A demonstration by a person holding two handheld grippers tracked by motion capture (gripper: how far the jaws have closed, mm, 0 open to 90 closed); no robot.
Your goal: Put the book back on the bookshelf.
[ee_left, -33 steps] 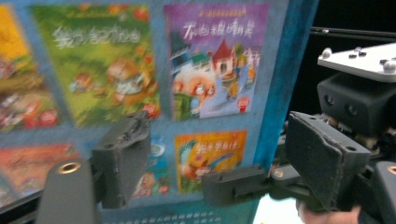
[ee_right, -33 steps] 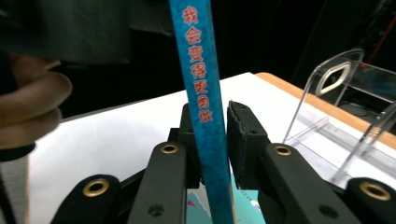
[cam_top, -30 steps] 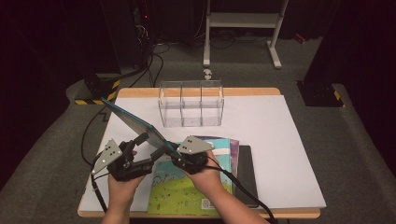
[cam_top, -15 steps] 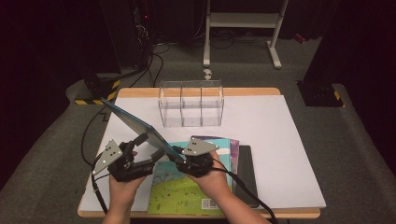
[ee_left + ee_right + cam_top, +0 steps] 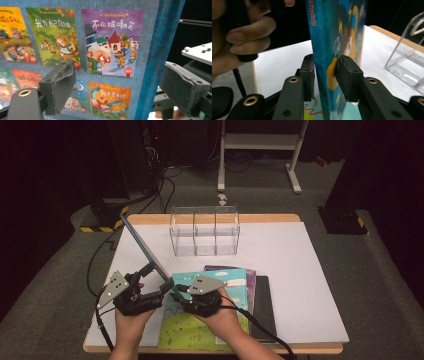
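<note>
Right gripper view reveals right tool [image 5: 325, 75] clamping the book [image 5: 334, 37]; left tool [image 5: 125, 92] apart.

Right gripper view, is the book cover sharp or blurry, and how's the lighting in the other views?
Right gripper view: the book between the pads is soft and out of focus. Left gripper view: its back cover is evenly lit and readable. High view: the table is bright, the surroundings dark.
</note>
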